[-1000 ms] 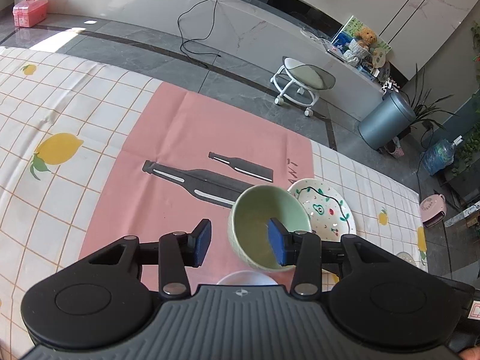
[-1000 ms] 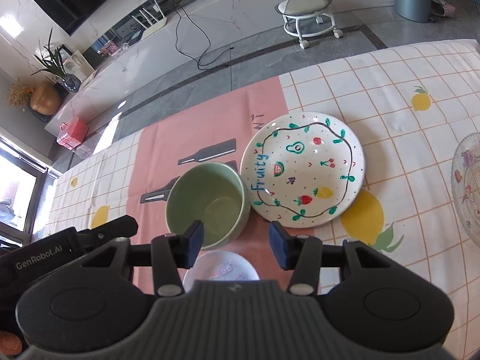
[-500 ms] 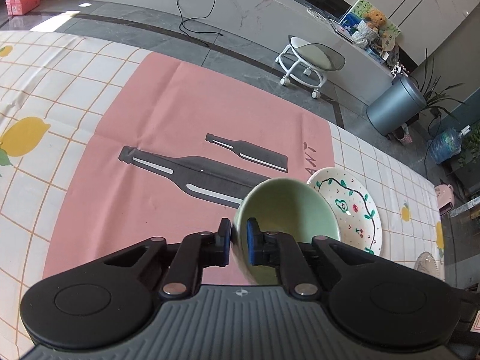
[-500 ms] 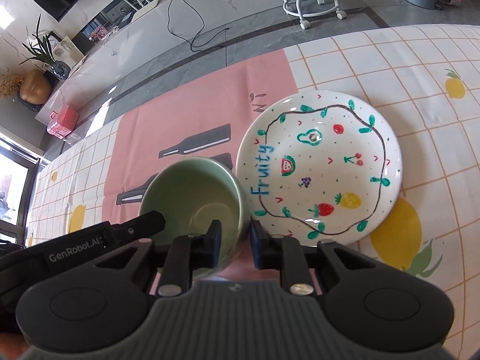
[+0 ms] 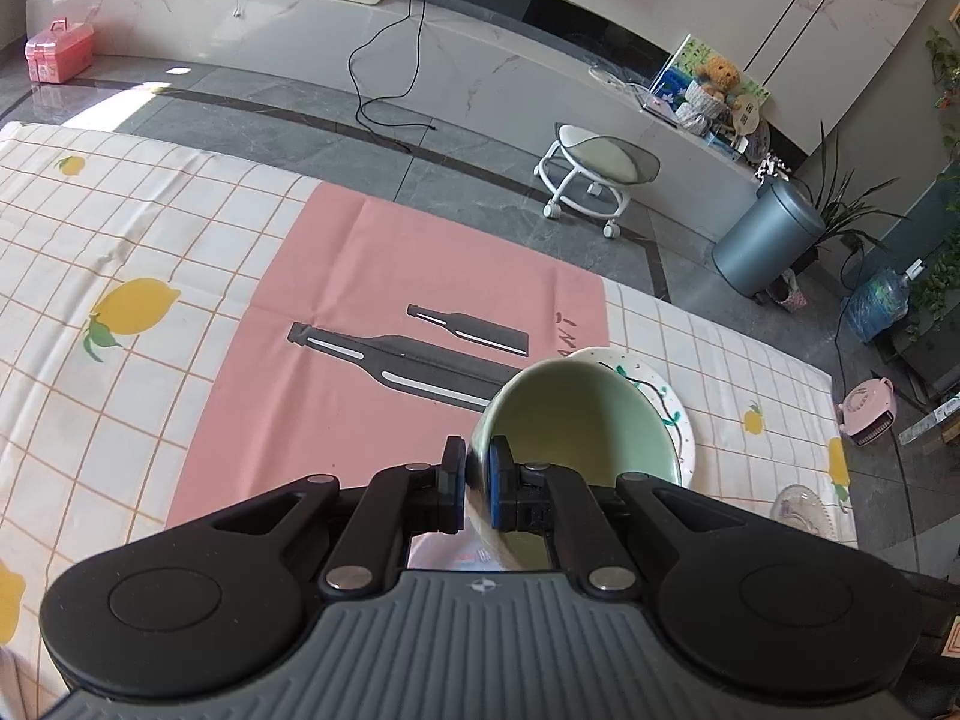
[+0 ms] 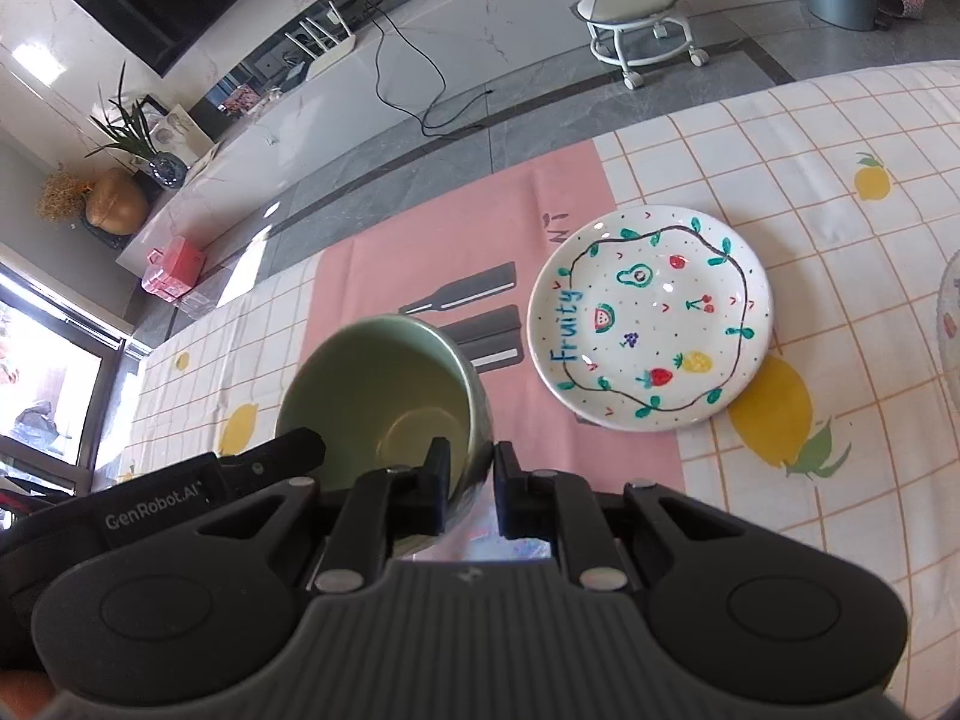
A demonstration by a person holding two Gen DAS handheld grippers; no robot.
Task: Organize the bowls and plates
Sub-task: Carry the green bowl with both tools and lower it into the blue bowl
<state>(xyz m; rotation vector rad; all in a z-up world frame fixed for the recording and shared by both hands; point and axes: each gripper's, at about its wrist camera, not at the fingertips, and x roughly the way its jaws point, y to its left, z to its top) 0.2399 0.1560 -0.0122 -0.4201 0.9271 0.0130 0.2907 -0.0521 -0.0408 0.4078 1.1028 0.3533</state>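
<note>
The bowl, which sat on the cloth a second ago, now hangs tilted beside the plate, both grippers newly clamped on its rim, the right's jaws closing, ready for stacking.

The right gripper clamps the near rim of a tilted green bowl above the tablecloth's pink panel, beside a fruit-painted plate, with the left gripper alongside.
</note>
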